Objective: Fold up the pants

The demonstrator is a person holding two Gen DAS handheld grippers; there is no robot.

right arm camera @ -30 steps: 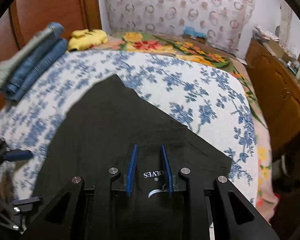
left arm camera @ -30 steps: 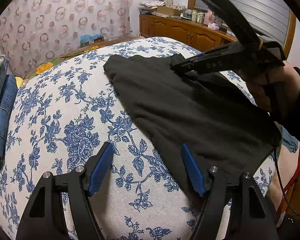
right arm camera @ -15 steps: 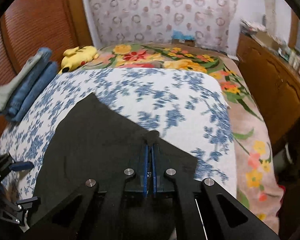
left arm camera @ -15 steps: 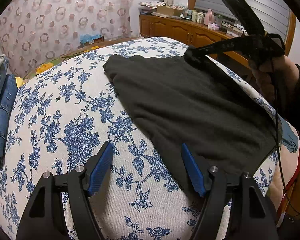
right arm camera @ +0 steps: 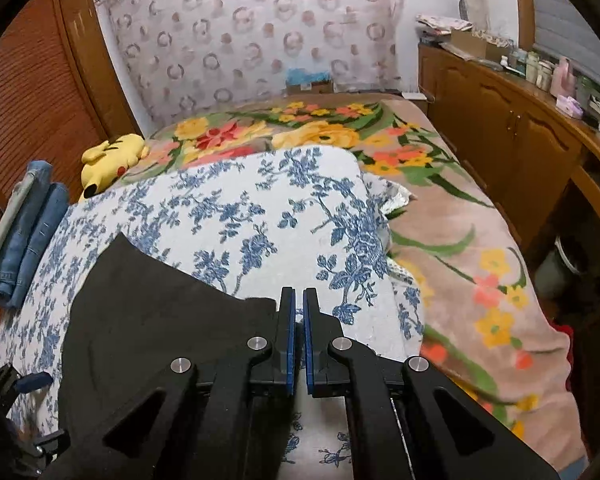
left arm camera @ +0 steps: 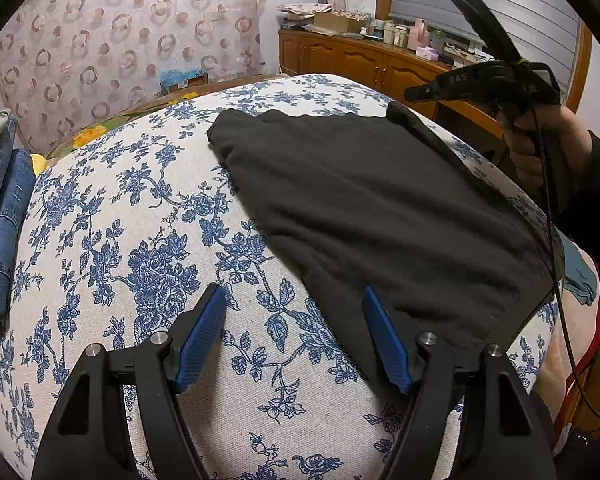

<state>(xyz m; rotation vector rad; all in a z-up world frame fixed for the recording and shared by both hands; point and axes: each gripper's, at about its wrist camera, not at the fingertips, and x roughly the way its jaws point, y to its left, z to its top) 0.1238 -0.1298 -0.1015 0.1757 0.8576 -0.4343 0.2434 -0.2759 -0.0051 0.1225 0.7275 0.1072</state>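
Black pants (left arm camera: 380, 208) lie folded flat on the blue-flowered white cloth (left arm camera: 120, 220). My left gripper (left arm camera: 294, 338) hangs open low over the near edge of the pants. Its right pad is above the black fabric and its left pad above the bare cloth. My right gripper (right arm camera: 296, 308) is shut, and nothing shows between its pads. The far corner of the pants (right arm camera: 260, 304) sits just left of its fingers. In the left wrist view, a hand holds the right gripper (left arm camera: 414, 94) a little above that raised corner.
A stack of folded jeans (right arm camera: 28, 232) lies at the cloth's left edge. A yellow plush toy (right arm camera: 112, 160) rests beyond it. A flowered blanket (right arm camera: 460, 248) covers the bed to the right, with a wooden cabinet (right arm camera: 508, 128) alongside.
The right gripper's jaws closed over the pants. It then rolled and slid right, off the corner of the pants. The left gripper kept still.
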